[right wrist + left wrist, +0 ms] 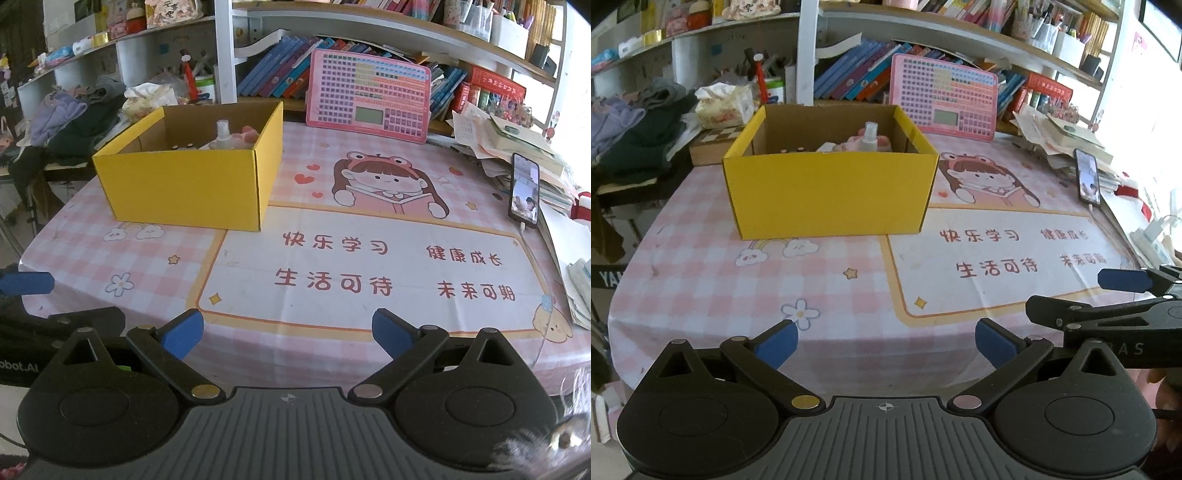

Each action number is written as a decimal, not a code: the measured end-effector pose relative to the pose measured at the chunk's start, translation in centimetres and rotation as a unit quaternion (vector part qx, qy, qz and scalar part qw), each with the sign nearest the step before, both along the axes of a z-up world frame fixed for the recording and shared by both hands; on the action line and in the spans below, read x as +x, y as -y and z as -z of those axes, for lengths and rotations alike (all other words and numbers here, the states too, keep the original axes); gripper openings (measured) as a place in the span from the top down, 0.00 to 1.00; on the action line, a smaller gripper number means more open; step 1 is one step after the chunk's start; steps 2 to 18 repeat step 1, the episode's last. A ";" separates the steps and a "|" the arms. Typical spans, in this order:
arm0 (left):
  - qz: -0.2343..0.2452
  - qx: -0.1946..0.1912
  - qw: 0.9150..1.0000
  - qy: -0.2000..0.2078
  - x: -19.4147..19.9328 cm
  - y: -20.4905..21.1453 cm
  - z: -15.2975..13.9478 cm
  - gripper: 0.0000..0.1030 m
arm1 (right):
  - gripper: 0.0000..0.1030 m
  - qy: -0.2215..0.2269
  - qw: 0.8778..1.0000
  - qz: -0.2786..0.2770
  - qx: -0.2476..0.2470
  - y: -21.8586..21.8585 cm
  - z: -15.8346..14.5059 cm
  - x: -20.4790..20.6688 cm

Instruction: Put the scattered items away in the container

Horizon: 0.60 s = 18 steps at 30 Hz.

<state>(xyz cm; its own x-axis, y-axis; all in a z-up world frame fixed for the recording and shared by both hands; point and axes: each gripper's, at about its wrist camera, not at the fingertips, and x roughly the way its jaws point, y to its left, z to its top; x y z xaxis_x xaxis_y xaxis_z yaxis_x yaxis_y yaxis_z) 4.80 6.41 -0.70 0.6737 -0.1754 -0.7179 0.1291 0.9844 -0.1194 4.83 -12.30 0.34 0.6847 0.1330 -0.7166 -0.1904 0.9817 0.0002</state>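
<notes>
A yellow cardboard box [831, 195] stands open on the pink checked table mat [701, 280]; it also shows in the right wrist view [184, 192]. Inside it I see a clear spray bottle [868, 138], a pink item [849, 144] and small dark-capped things. The bottle also shows in the right wrist view [222, 136]. My left gripper [886, 341] is open and empty near the table's front edge. My right gripper [288, 334] is open and empty beside it, and its blue fingertip [1124, 280] shows at the right of the left wrist view.
A pink keyboard toy [369, 98] leans against books at the back. A phone [524, 194] stands propped at the right by a pile of papers [517, 147]. Clothes [635, 133] and a tissue pack [724, 105] lie at the back left.
</notes>
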 end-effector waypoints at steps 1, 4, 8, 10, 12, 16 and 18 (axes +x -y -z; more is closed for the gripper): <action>-0.001 -0.001 1.000 -0.001 0.1 0.0 0.0 0.00 | 0.04 -0.001 1.000 0.001 0.000 0.0 0.0 0.1; -0.001 -0.001 1.000 -0.001 0.1 0.0 0.0 0.00 | 0.04 -0.001 1.000 0.001 0.000 0.0 0.0 0.1; -0.001 -0.001 1.000 -0.001 0.1 0.0 0.0 0.00 | 0.04 -0.001 1.000 0.001 0.000 0.0 0.0 0.1; -0.001 -0.001 1.000 -0.001 0.1 0.0 0.0 0.00 | 0.04 -0.001 1.000 0.001 0.000 0.0 0.0 0.1; -0.001 -0.001 1.000 -0.001 0.1 0.0 0.0 0.00 | 0.04 -0.001 1.000 0.001 0.000 0.0 0.0 0.1; -0.001 -0.001 1.000 -0.001 0.1 0.0 0.0 0.00 | 0.04 -0.001 1.000 0.001 0.000 0.0 0.0 0.1; -0.001 -0.001 1.000 -0.001 0.1 0.0 0.0 0.00 | 0.04 -0.001 1.000 0.001 0.000 0.0 0.0 0.1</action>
